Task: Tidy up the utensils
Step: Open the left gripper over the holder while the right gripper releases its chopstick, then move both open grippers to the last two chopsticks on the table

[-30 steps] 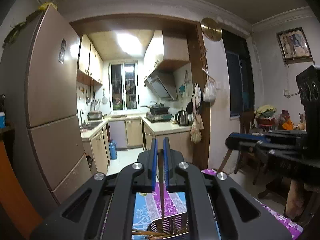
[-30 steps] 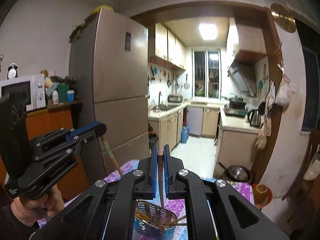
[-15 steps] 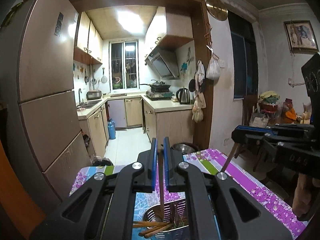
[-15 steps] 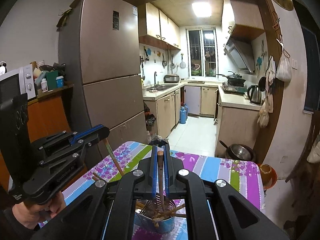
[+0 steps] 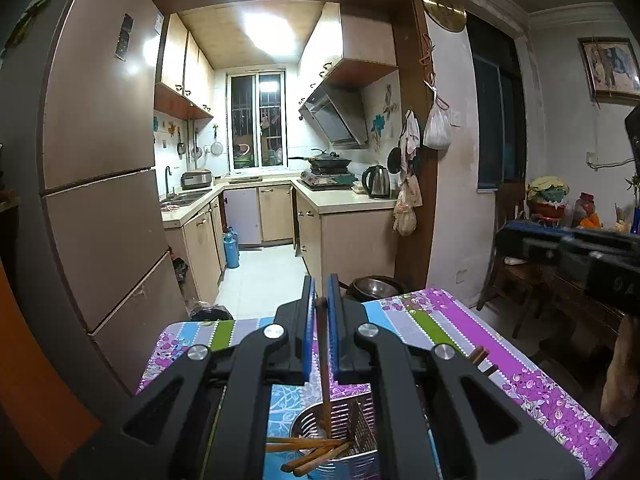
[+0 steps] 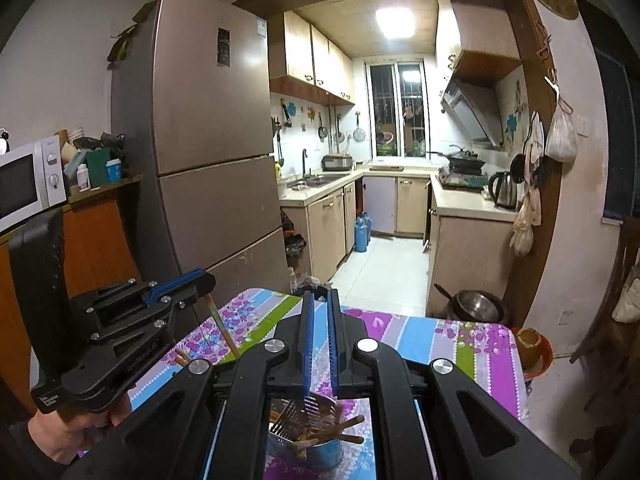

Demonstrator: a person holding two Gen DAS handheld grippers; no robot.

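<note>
Left tongs point(image 5: 321, 308) are pinching one wooden chopstick point(image 5: 323, 364) between the blue pads, near its top end, with the stick hanging almost upright and its lower tip sitting inside the perforated metal holder point(image 5: 340, 432). Right tongs point(image 6: 320, 312) are sitting narrow with nothing visible between the pads — floral cloth shows through the gap, so I'm reading them as empty. The holder is standing on the table point(image 5: 460, 320), directly under both tongs; several more chopsticks point(image 6: 332, 434) are lying crossed and tilted inside it, some poking out over the rim toward the camera. Two or three loose chopstick ends point(image 5: 478, 356) are lying on the table just right of the holder in the left wrist view, partly hidden behind the tongs. Handling judgement: the stick is light, stiff and thin, and a smooth round shaft will be pivoting in a two-point pinch, so gripping near the top is fine for a vertical drop but poor for steering. For the loose ones lying flat, taking hold mid-shaft looks safer — less swing, though pads will be scraping the cloth. The holder looks light as well; a stick landing on the crossed pile could be nudging it or bouncing out. The divider inside is there, but I can't tell which compartment the held tip is in.
</note>
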